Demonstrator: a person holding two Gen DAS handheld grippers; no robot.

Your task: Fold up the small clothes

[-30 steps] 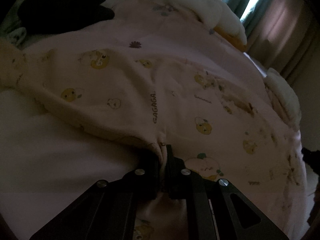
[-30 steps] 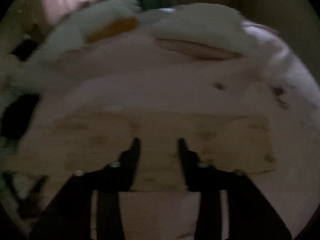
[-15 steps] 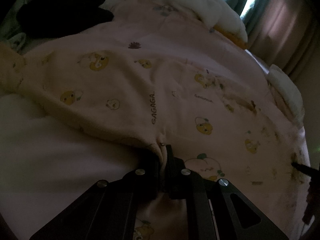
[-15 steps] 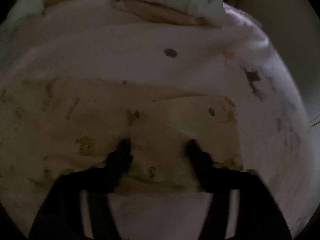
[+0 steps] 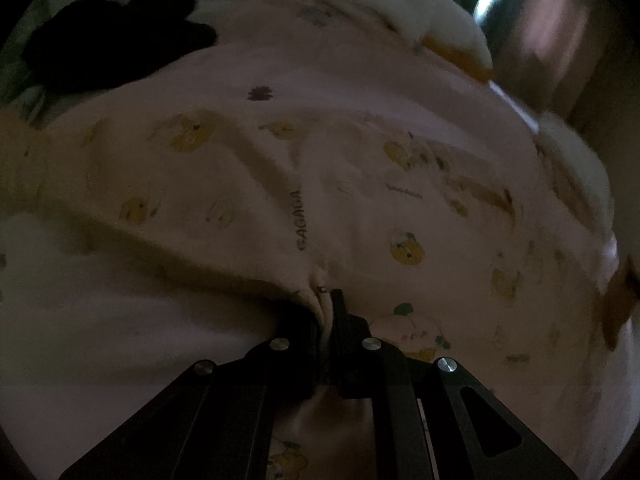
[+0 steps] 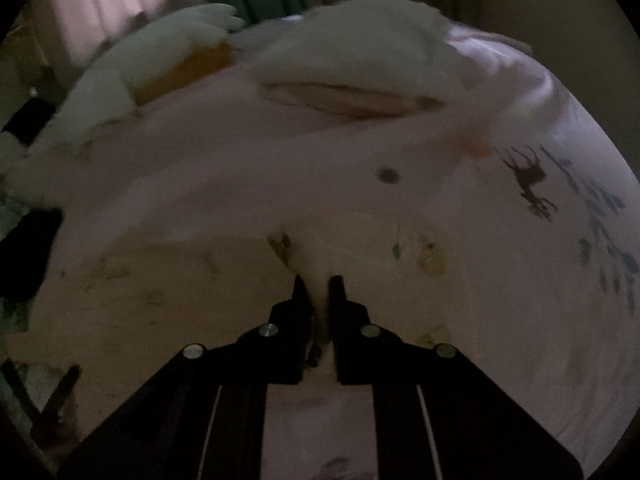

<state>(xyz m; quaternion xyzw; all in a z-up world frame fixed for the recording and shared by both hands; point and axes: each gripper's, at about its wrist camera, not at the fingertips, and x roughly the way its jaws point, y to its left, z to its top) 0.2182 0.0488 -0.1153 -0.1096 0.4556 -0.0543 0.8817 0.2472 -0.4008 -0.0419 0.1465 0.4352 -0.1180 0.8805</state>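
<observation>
Garment (image 5: pixel 248 184) lies on bedsheet (image 5: pixel 120 340); left gripper (image 5: pixel 325 300) and right gripper (image 6: pixel 319 284) each pinch its edge.

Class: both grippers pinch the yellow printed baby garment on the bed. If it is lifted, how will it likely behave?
The garment will probably sag between the left gripper and right gripper, since it already bunches at each pinch. It looks thin, so likely light. Its fuzzy surface suggests little slipping.

The word "GAGAGA" is printed in dark capitals on the cream baby garment (image 5: pixel 248 184), running vertically just left of the frame's centre in the left wrist view. A second, smaller line of print is seen to its right on the same garment, too blurred to be read. Nothing legible is found in the right wrist view.
</observation>
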